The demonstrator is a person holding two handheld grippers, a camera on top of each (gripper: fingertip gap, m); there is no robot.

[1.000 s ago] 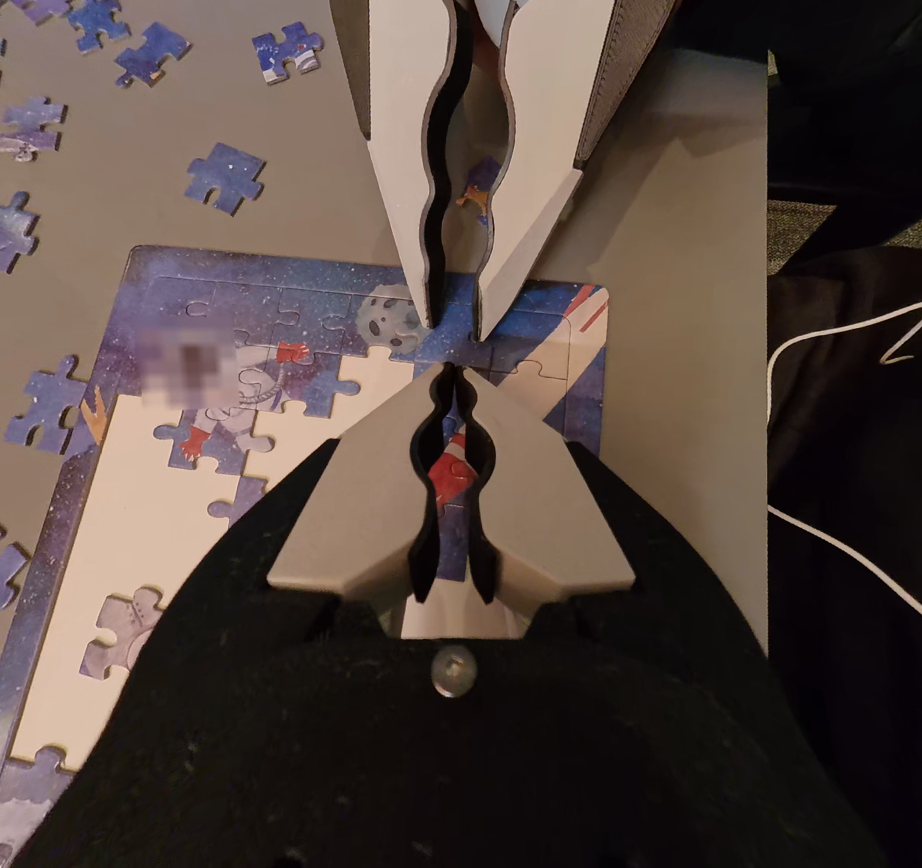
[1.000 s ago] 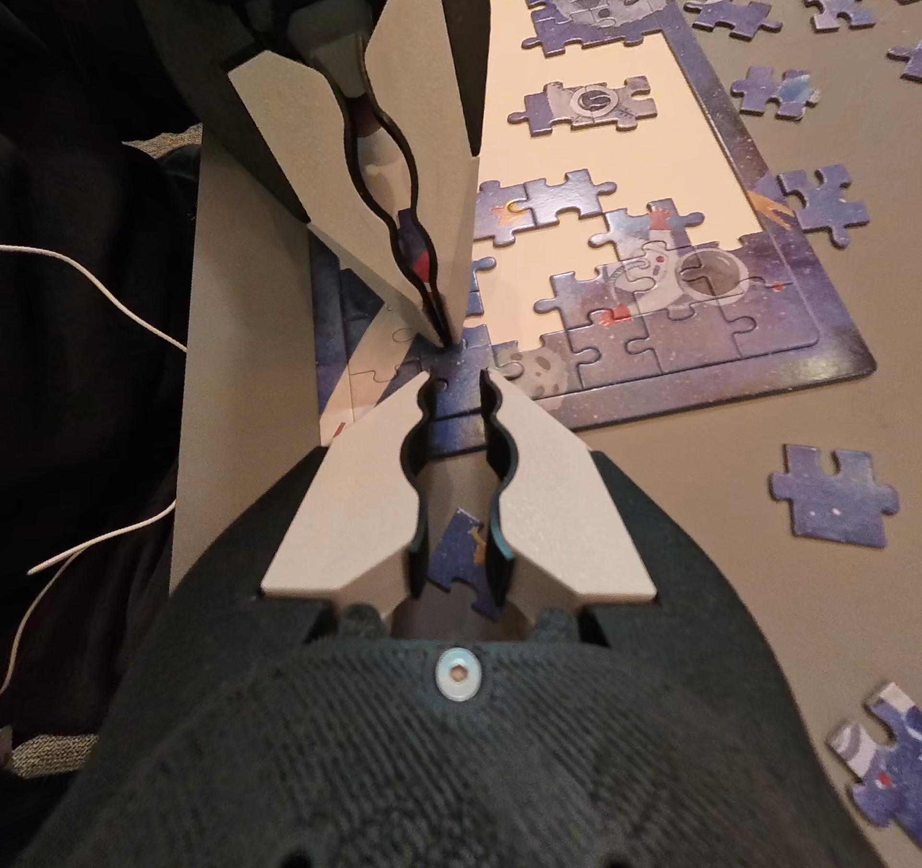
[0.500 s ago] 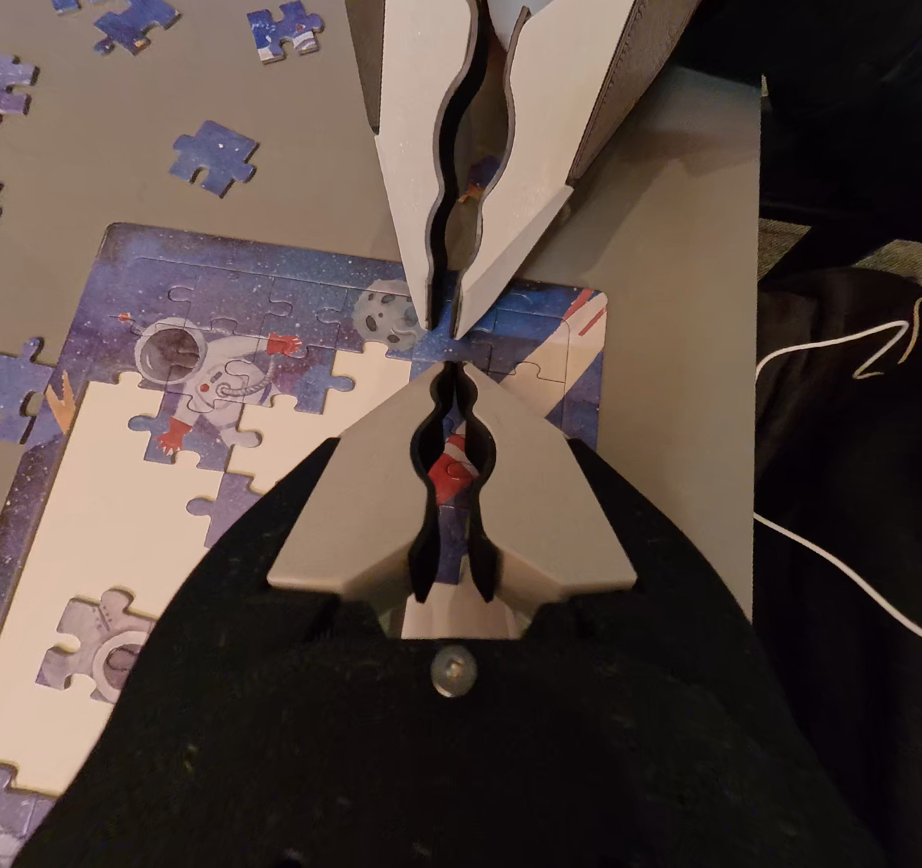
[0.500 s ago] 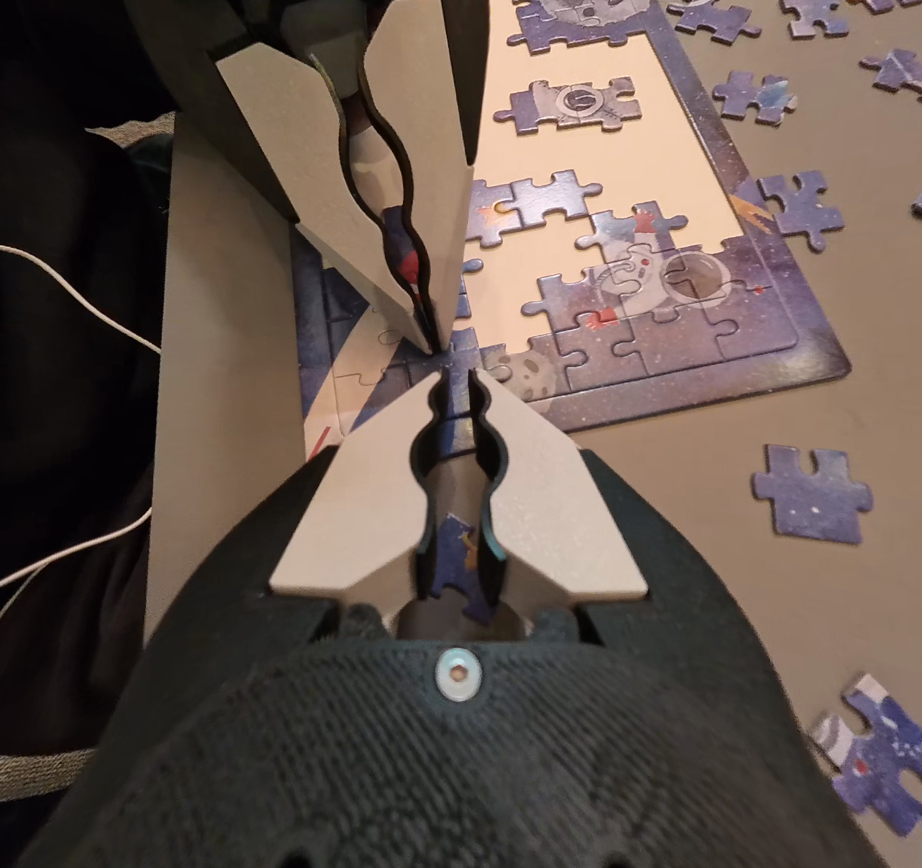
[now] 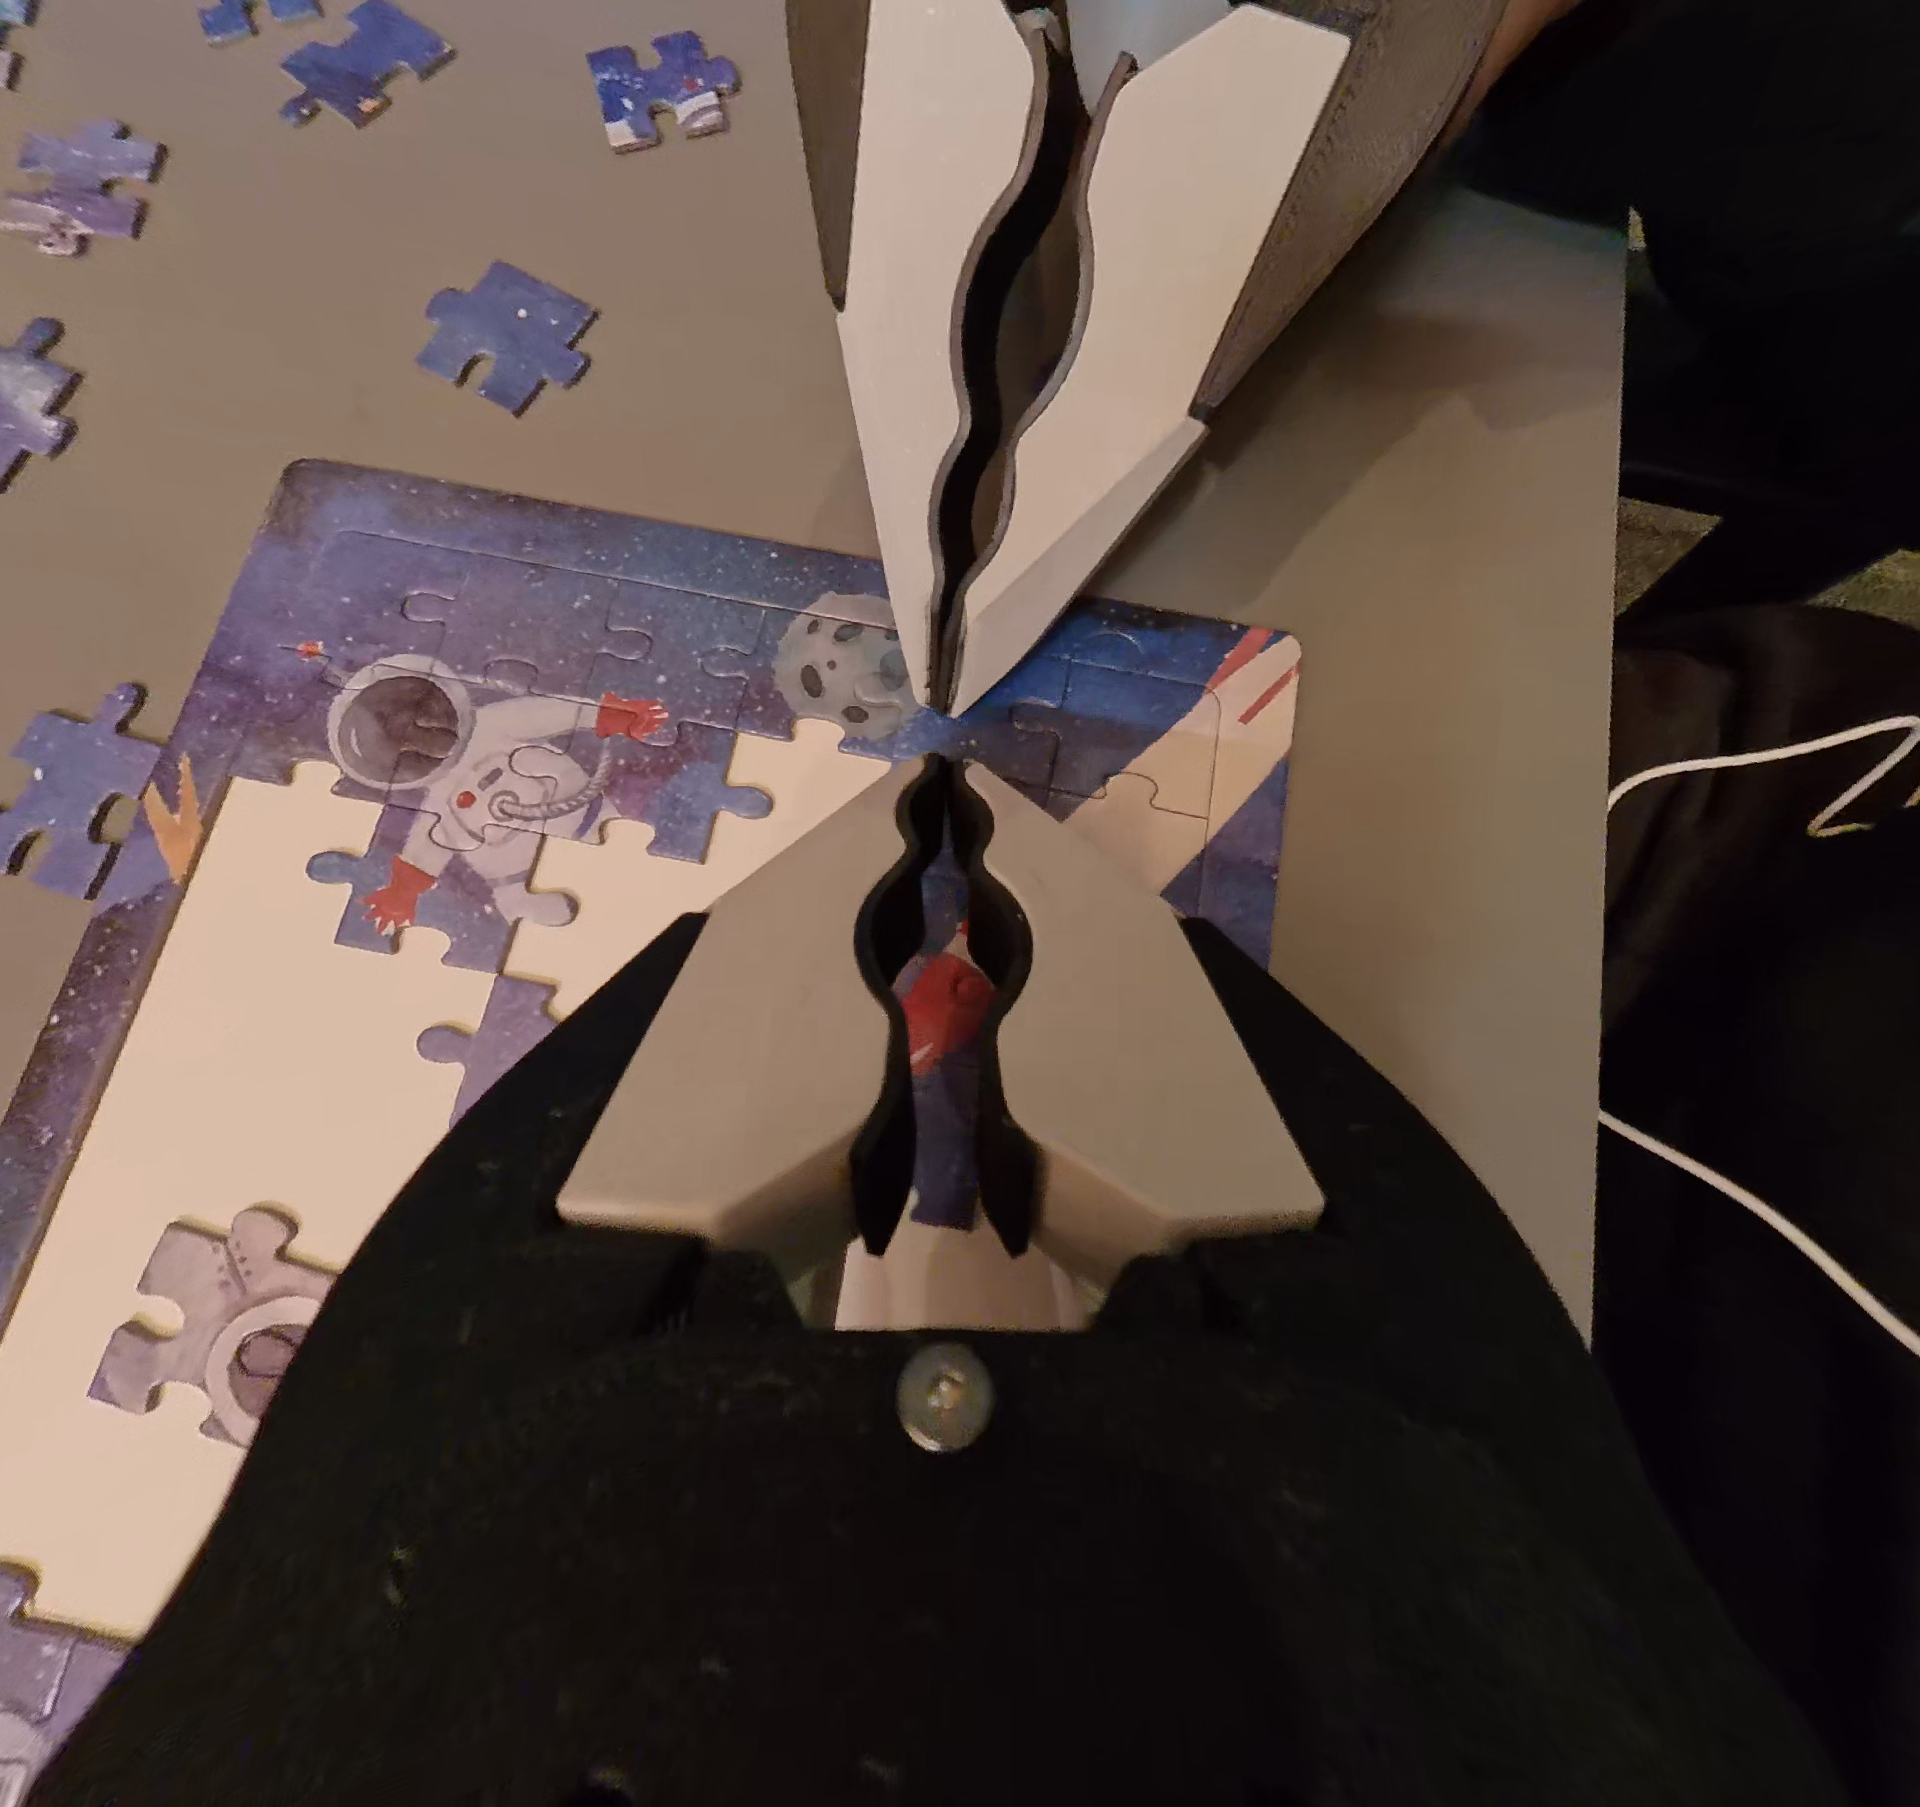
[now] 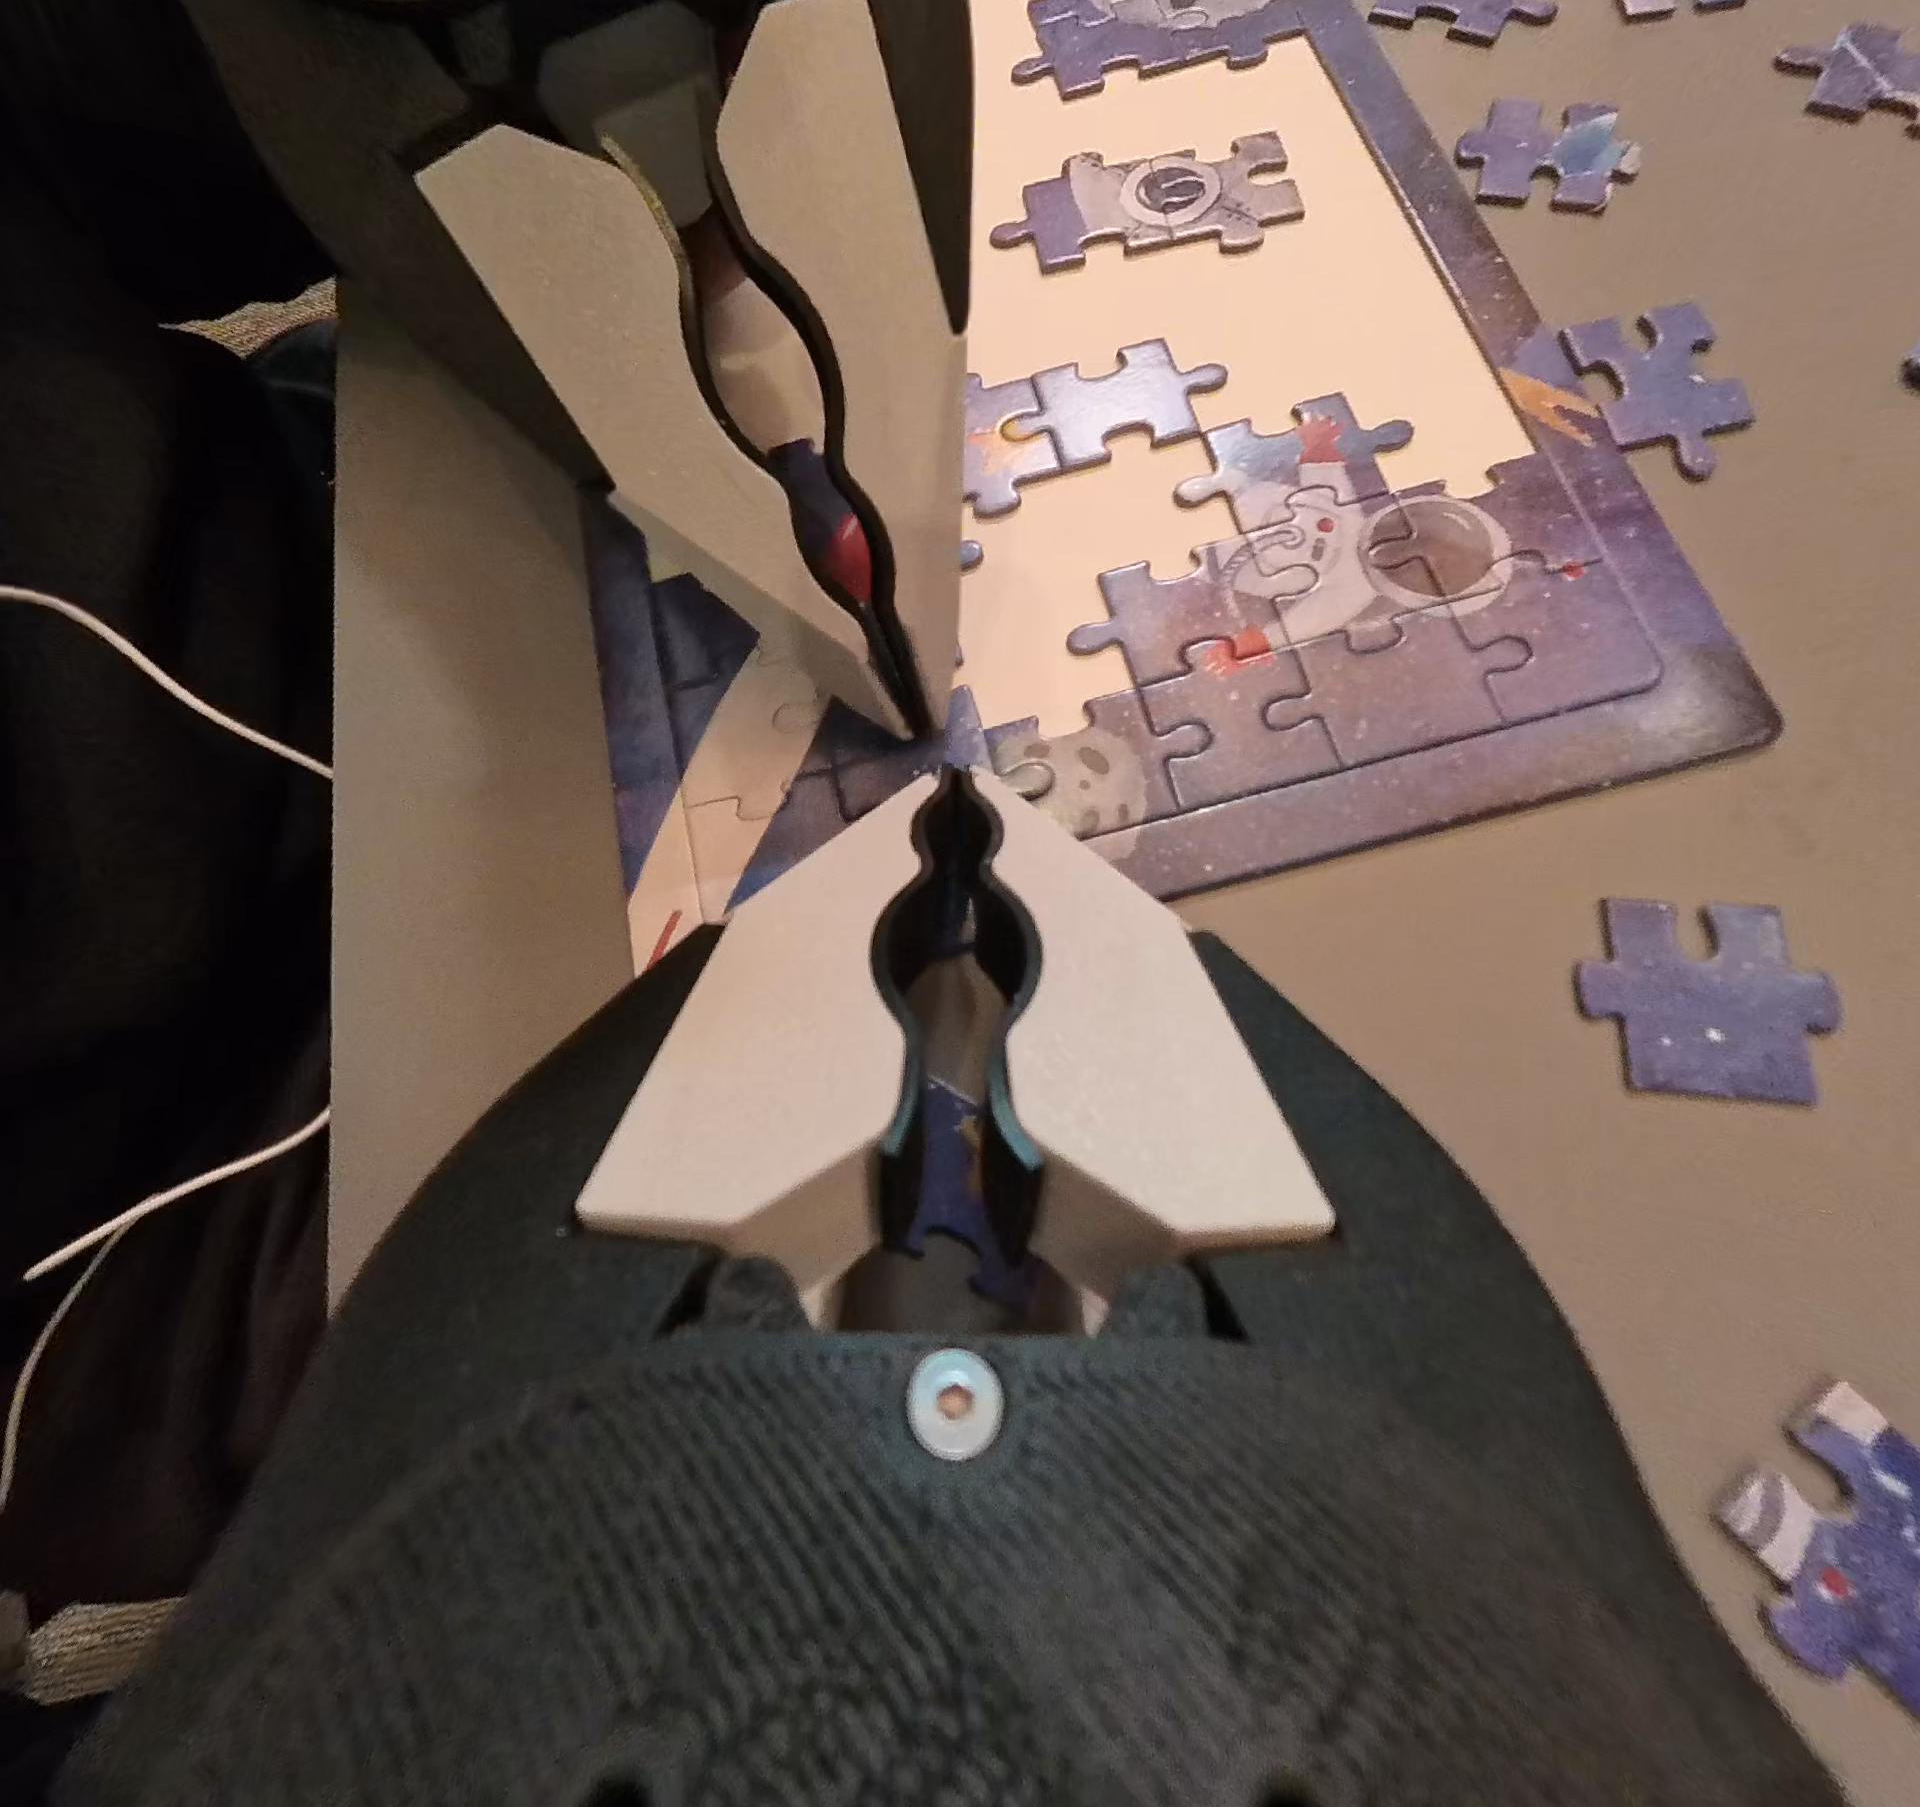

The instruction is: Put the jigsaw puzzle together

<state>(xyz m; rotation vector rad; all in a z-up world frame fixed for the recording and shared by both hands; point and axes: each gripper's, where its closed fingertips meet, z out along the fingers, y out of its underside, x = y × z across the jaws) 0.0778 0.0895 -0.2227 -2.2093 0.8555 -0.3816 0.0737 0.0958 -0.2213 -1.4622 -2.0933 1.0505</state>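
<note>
My right gripper (image 6: 954, 770) has closed since a second ago; its fingers now meet on nothing. My left gripper (image 5: 943, 763), fingers pressed together and likewise bare, faces it tip to tip over the jigsaw puzzle (image 5: 665, 614). Beyond, loose pieces (image 5: 509, 334) dot the table (image 5: 1455, 614).

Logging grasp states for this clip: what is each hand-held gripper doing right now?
Left hand-held gripper: closed, tips on a placed blue puzzle piece, holding nothing.
Right hand-held gripper: closed, tips on the same piece, holding nothing.
</note>
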